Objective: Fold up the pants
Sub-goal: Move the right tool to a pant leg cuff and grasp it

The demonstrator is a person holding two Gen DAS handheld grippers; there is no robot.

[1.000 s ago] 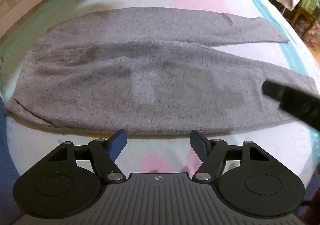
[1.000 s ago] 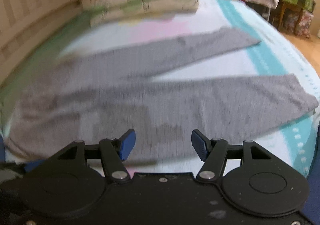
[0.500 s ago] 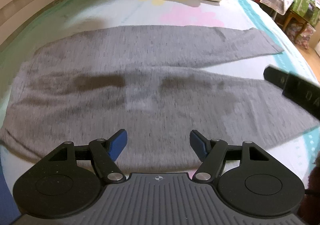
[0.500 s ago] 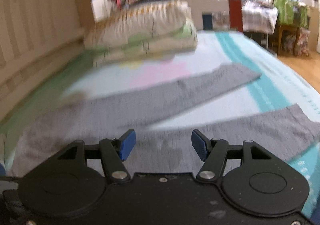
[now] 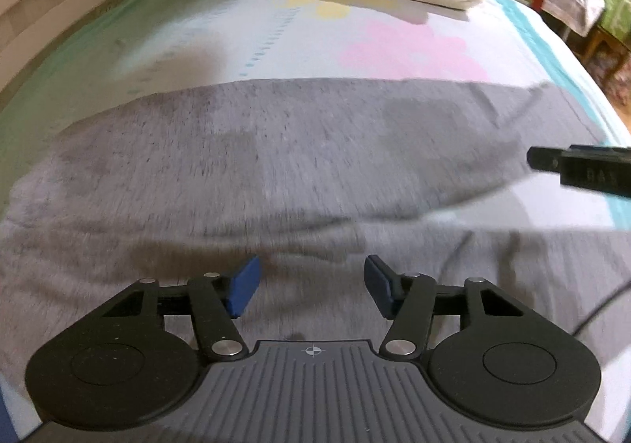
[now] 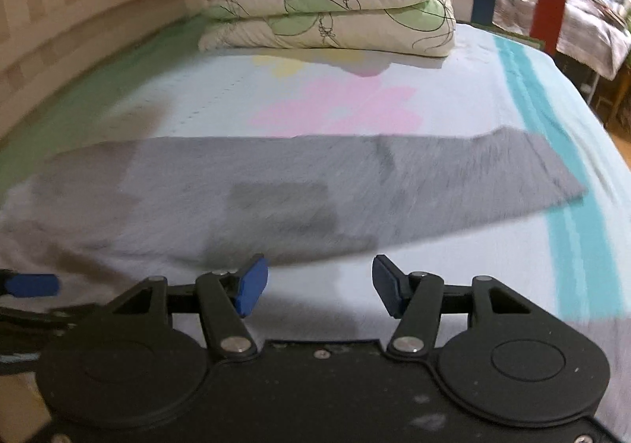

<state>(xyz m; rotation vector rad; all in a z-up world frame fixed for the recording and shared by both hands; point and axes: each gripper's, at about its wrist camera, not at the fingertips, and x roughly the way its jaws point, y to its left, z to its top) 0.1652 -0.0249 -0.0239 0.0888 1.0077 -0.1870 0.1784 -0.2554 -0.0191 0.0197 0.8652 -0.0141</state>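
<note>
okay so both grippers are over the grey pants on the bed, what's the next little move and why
Probably lower both grippers onto the far leg and pinch its cloth. The pants lie flat and spread, nothing folded yet. The left gripper and right gripper are closing, but nothing is between the fingers of either, so neither holds fabric. Gripping that leg would let it be drawn over the near one.

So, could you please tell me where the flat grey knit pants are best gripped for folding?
Probably the far leg's long far edge, approached from above: the grey knit pants lie flat, so only edges offer a pinch. Both claws, left and right, are closing on nothing.
</note>
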